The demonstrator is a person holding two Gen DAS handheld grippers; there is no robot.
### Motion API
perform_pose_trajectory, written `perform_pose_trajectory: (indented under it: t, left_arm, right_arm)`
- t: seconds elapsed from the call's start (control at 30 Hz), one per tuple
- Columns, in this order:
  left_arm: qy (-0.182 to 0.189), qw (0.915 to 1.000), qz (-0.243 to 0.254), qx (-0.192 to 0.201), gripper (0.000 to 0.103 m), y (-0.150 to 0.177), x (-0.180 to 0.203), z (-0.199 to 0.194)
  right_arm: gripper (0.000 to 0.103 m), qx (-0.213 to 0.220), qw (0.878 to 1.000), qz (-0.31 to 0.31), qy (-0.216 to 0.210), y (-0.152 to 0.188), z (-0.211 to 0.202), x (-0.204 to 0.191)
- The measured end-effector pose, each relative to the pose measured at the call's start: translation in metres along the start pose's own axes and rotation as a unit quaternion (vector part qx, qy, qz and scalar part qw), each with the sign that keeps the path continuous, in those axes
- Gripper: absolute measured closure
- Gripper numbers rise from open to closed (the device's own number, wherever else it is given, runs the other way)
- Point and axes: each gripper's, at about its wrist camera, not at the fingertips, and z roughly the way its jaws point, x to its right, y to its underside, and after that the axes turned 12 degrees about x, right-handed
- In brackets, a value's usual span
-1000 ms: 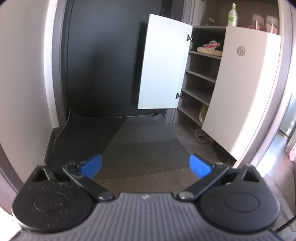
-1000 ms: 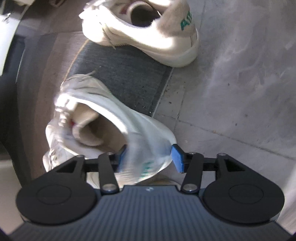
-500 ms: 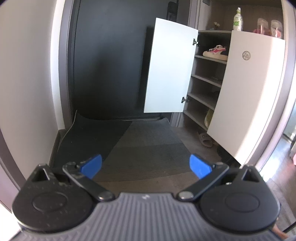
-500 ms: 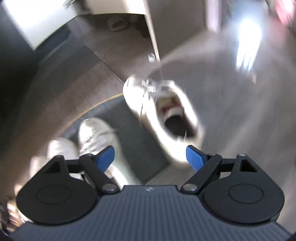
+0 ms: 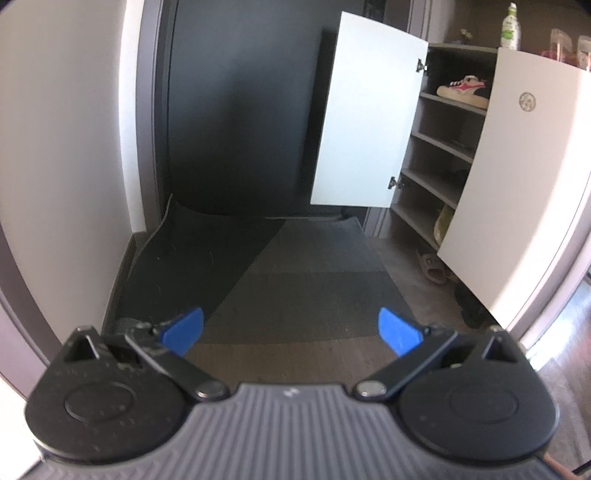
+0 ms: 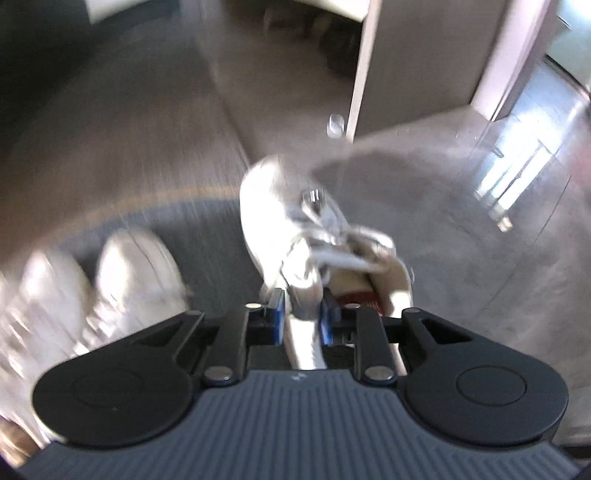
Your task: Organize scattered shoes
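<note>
In the right wrist view my right gripper (image 6: 301, 319) is shut on the side wall of a white sneaker (image 6: 295, 221), whose toe points away from me. Two more white sneakers (image 6: 133, 269) lie side by side on the dark mat to the left, blurred. In the left wrist view my left gripper (image 5: 291, 330) is open and empty above the doormat (image 5: 295, 277), facing an open shoe cabinet (image 5: 443, 147) with a pink-and-white sneaker (image 5: 461, 90) on an upper shelf.
The cabinet's two white doors (image 5: 365, 110) stand open. A slipper (image 5: 434, 267) and a dark shoe (image 5: 471, 306) lie on the floor under the cabinet. A bottle (image 5: 511, 24) stands on top. A dark door is ahead, a white wall to the left.
My right gripper let go of one white sneaker, opened wide, moved to the other sneaker and shut on its side. My left gripper stayed open and drifted slightly left.
</note>
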Motion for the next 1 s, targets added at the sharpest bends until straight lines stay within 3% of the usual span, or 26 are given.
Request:
perform_pose_trajectory:
  t: [0.1, 0.33, 0.6, 0.77, 1.0]
  left_arm:
    - [0.003, 1.0000, 0.002, 0.000, 0.000, 0.001, 0.002, 0.000]
    - [0.009, 0.9999, 0.008, -0.001, 0.000, 0.004, 0.008, 0.001]
    - [0.012, 0.9999, 0.011, -0.002, 0.000, 0.005, 0.011, 0.001]
    - [0.010, 0.9999, 0.008, -0.003, 0.000, 0.004, 0.008, 0.001]
    - [0.006, 1.0000, 0.004, -0.004, 0.000, 0.002, 0.004, 0.001]
  right_arm:
    - [0.074, 0.022, 0.999, 0.022, -0.008, 0.001, -0.015, 0.017]
    - [0.068, 0.023, 0.999, 0.016, -0.019, 0.005, -0.028, 0.033]
    - [0.068, -0.074, 0.996, -0.008, -0.041, 0.017, 0.024, 0.015]
    - [0.083, -0.061, 0.996, -0.050, -0.042, 0.018, 0.035, -0.006]
    - [0.084, -0.038, 0.988, -0.115, -0.092, 0.025, 0.015, -0.037]
